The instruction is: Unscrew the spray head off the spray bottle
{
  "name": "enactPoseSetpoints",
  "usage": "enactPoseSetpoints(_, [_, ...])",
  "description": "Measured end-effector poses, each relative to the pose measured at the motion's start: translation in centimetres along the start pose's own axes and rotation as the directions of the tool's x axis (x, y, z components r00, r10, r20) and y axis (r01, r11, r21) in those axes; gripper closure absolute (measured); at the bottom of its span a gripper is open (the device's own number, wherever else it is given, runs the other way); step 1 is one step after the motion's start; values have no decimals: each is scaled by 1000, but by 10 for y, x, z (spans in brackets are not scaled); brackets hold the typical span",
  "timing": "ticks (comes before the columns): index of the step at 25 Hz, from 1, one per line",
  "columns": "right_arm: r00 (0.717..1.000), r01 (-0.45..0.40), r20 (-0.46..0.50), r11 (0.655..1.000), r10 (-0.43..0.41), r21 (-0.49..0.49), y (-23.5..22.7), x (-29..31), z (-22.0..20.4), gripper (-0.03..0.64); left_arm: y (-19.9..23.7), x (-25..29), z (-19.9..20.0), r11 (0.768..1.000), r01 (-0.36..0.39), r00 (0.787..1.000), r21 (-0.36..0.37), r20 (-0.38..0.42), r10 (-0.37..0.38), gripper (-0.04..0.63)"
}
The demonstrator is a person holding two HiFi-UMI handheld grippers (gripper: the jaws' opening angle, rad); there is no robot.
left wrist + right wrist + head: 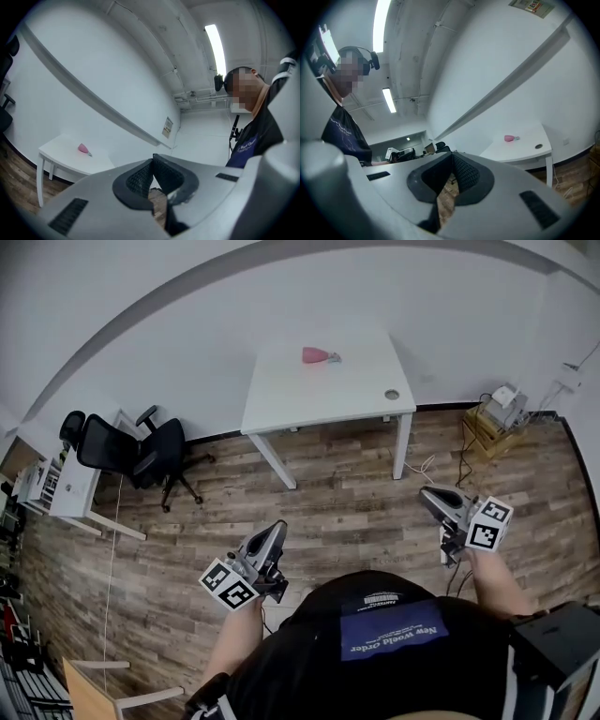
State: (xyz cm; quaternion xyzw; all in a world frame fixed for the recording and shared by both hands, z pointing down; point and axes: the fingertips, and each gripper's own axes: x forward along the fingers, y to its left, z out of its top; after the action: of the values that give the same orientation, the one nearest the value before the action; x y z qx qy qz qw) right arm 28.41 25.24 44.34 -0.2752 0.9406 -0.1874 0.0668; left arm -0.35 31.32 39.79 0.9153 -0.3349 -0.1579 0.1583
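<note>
A small pink spray bottle (316,355) lies on its side on the white table (319,395) near its far edge, across the room from me. It shows small in the left gripper view as a pink spray bottle (83,149) and in the right gripper view as a pink spray bottle (510,138). My left gripper (277,531) is shut and empty over the wooden floor, well short of the table. My right gripper (427,495) is also shut with nothing in it, near the table's right front leg.
A black office chair (141,454) stands left of the table beside a white desk (66,493). A wooden crate with a box and cables (497,418) sits by the right wall. A round grommet hole (392,395) is in the table's right front corner.
</note>
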Motion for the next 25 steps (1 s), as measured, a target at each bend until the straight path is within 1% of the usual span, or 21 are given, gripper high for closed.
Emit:
enactPoseSetpoints(4, [999, 33, -2, 999, -33, -6, -6, 3, 0, 620, 12, 6, -4, 999, 37, 999, -20, -7, -37, 592])
enactPoseSetpoints(6, [999, 43, -16, 999, -43, -22, -7, 14, 2, 619, 26, 7, -1, 998, 51, 999, -26, -9, -51, 592])
enactPoseSetpoints(9, [997, 67, -32, 997, -68, -43, -10, 40, 9, 619, 55, 7, 13, 997, 77, 997, -29, 0, -77, 592])
enactPoseSetpoints(14, [993, 118, -11, 990, -119, -74, -8, 99, 23, 620, 114, -2, 43, 993, 118, 993, 2, 3, -118, 592])
enactPoseSetpoints(18, [991, 130, -13, 987, -132, -100, 3, 163, 30, 620, 164, -18, 72, 990, 140, 990, 17, -9, -140, 592])
enactPoseSetpoints(20, [990, 144, 3, 984, -144, -104, 5, 195, 37, 620, 188, -23, 85, 988, 153, 988, 30, -25, -152, 592])
enactPoseSetpoints(22, [988, 155, 6, 982, -156, -107, 5, 224, 39, 620, 213, -27, 94, 986, 162, 986, 32, -38, -161, 592])
enactPoseSetpoints(25, [986, 163, -23, 978, -168, -128, 8, 260, 30, 619, 244, -33, 101, 985, 174, 984, 18, -47, -173, 592])
